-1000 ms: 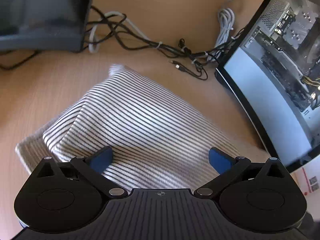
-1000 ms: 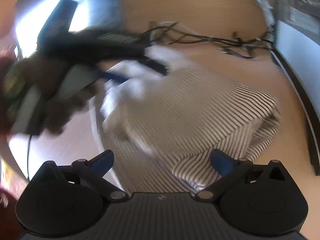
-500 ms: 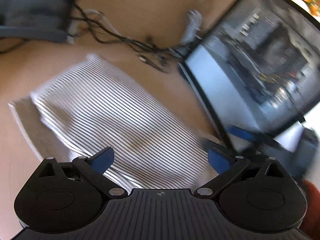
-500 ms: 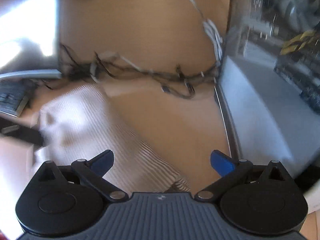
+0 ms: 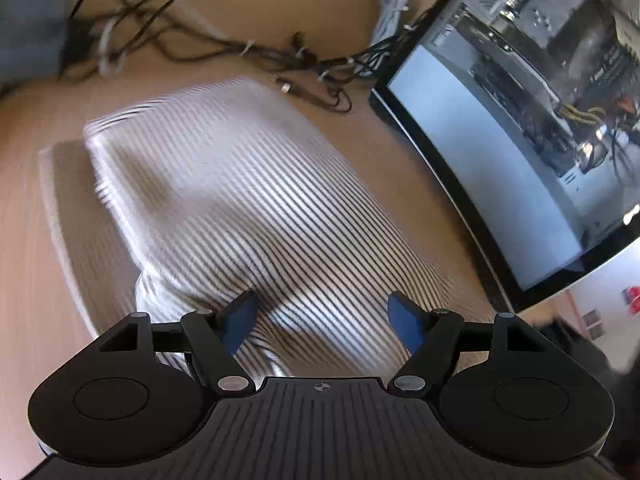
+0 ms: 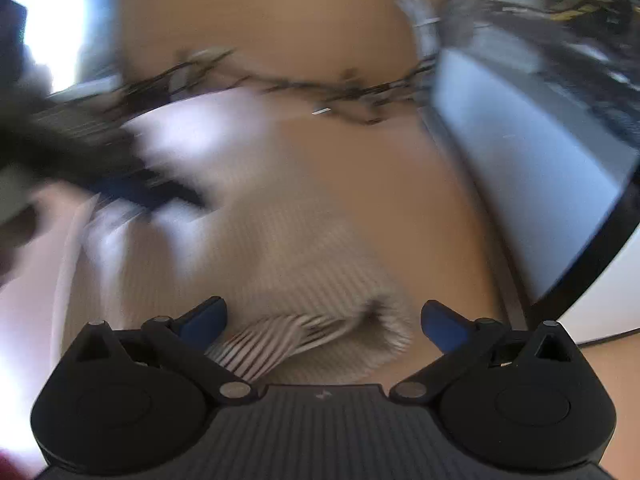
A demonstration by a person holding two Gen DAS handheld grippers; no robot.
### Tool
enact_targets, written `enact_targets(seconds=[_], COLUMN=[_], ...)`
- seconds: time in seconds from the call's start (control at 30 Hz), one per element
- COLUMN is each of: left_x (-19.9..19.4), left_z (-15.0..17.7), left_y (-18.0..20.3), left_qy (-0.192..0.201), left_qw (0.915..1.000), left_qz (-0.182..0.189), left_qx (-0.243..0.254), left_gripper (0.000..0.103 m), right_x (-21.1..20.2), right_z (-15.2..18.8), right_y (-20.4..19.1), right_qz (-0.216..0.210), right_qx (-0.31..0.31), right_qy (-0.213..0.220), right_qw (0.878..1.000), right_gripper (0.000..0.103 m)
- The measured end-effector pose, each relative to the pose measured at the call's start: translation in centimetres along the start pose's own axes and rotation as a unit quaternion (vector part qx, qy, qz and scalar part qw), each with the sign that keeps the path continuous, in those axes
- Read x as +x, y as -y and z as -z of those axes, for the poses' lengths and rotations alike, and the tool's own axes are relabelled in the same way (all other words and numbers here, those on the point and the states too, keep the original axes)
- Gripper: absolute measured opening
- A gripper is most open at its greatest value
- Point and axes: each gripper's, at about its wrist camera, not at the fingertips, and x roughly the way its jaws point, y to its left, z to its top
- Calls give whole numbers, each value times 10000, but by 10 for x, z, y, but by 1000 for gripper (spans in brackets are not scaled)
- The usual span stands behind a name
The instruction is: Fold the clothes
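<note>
A folded white garment with thin dark stripes (image 5: pixel 248 200) lies on the wooden desk (image 5: pixel 24 280). My left gripper (image 5: pixel 322 320) hangs over its near end. Its jaws are closing, with a raised wrinkle of the cloth between the blue pads (image 5: pixel 240 320); I see no pad pressing on it. In the right wrist view the same garment (image 6: pixel 304 264) is blurred, and my right gripper (image 6: pixel 322 320) stands open over its near right corner with the folded edge between the fingers. The left gripper's fingers (image 6: pixel 160 196) show as a dark blur on the cloth's left side.
A large black-framed monitor (image 5: pixel 500 140) stands close to the garment's right side, also seen as the monitor (image 6: pixel 540 184). A tangle of black and white cables (image 5: pixel 240 48) runs along the desk behind the cloth. A dark grey object (image 5: pixel 28 20) sits at the back left.
The left gripper's jaws have narrowed over the cloth. The right gripper swung off toward the monitor, then back above the garment's near corner. Both views are blurred by motion.
</note>
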Motion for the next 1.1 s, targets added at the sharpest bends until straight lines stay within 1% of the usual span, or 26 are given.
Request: enact_targets(seconds=[0.03, 0.1, 0.17, 0.2, 0.27, 0.33, 0.43, 0.5, 0.6, 0.7, 0.83, 0.97, 1.03, 1.1], left_x=[2, 4, 0, -3, -11, -22, -34, -40, -44, -48, -50, -49, -51, -56], left_z=[-3, -7, -8, -7, -4, -2, 1, 5, 10, 14, 17, 18, 21, 29], left_y=[1, 0, -4, -5, -10, -15, -16, -10, 4, 17, 23, 24, 19, 8], left_qy=[45, 97, 123, 133, 172, 248, 412, 485, 569, 624, 632, 616, 595, 535], left_qw=[10000, 9999, 9999, 9999, 9997, 9993, 9986, 9984, 9973, 9951, 9939, 9935, 9943, 9962], left_qz=[-44, -75, -79, -93, -161, -247, -267, -260, -422, -587, -649, -708, -700, -594], left_qx=[62, 80, 7, -26, -85, -151, -187, -131, 191, 497, 627, 651, 532, 350], left_gripper=[81, 83, 83, 83, 85, 90, 90, 90, 91, 93, 95, 95, 95, 93], right_x=[-1, -9, -12, -14, -26, -42, -64, -63, -38, -7, -7, -11, -15, -19], right_z=[3, 8, 4, -1, -10, -18, -27, -31, -27, -12, 4, 12, 16, 19], right_y=[-11, -32, -36, -33, -21, -10, 12, 25, 34, 25, 10, 10, 10, 10], right_qz=[-89, -148, -278, -380, -551, -470, -203, 26, 395, 367, 564, 335, 204, 121], right_qx=[-152, -438, -397, -307, -176, -179, -51, 10, 153, 192, 220, 193, 92, -56], right_qy=[-97, -25, -98, -150, -79, 157, 472, 538, 389, 36, 277, 157, 172, 218], right_qw=[9998, 9989, 9988, 9987, 9983, 9986, 9987, 9985, 9983, 9991, 9978, 9991, 9996, 9997], right_gripper=[103, 103, 103, 103, 103, 103, 103, 103, 103, 103, 103, 103, 103, 103])
